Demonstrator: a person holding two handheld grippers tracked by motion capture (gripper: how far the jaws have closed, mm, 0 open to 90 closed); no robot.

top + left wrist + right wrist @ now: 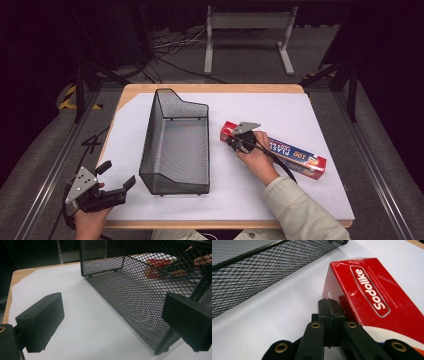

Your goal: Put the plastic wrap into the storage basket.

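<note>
A long red box [295, 152] printed "Sodolike" [372, 297] lies slantwise on the white sheet, to the right of a black wire-mesh basket [150, 140]. My right gripper [235, 141] rests at the box's left end; in the right gripper view its jaws [329, 301] are shut together with nothing between them, right beside the box's side. My left gripper [117, 175] hovers at the table's front left corner, open and holding nothing. In the left gripper view, its jaws [112, 315] point at the basket's [140, 297] near wall.
A white paper sheet [300, 110] covers the wooden table [210, 88]. The basket has nothing in it and stands lengthwise in the middle. Behind the table are cables and a metal stand [247, 35] on the floor. Rails run along both sides.
</note>
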